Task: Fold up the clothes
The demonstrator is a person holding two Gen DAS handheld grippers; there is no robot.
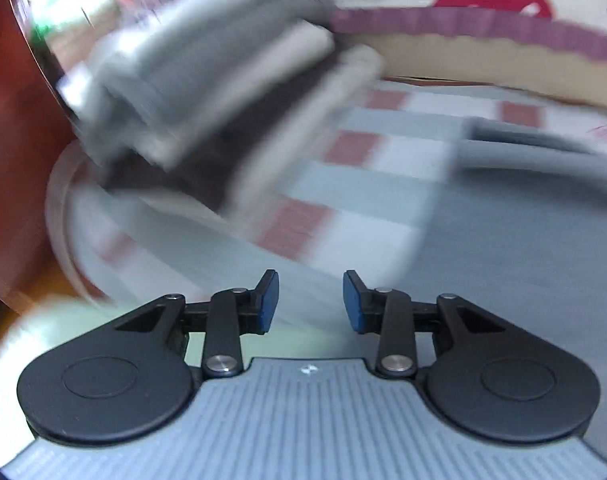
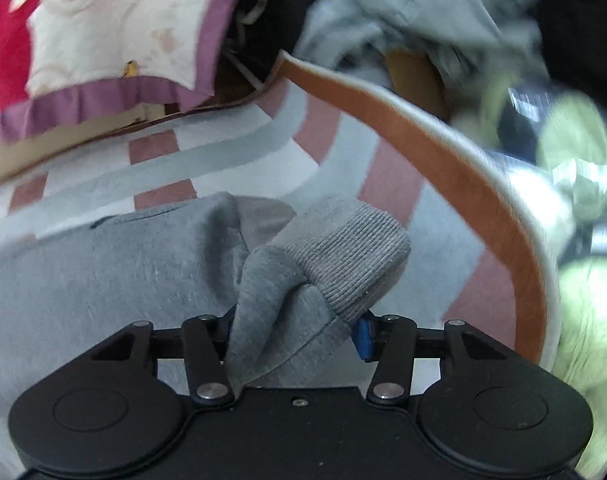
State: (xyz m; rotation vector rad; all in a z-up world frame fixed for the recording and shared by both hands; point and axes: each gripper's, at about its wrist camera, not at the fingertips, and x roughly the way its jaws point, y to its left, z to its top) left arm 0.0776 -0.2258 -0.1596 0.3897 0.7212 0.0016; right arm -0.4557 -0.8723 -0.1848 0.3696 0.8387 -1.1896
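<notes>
Grey ribbed sleeve cuff (image 2: 355, 256) bunched between the right gripper (image 2: 299, 332) fingers, pinched there, rest of the grey sweatshirt (image 2: 103, 264) spread on the striped tabletop (image 2: 443, 240). Left gripper (image 1: 310, 302) fingers spread, holding nothing, above the sweatshirt's edge.

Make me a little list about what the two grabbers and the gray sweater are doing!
left gripper: open, holding nothing
right gripper: shut on the sleeve
sleeve: gray, ribbed cuff sticking out past the fingers
gray sweater: lying on the checked cloth
checked cloth: pink, gray and white squares
left view: blurry
</notes>
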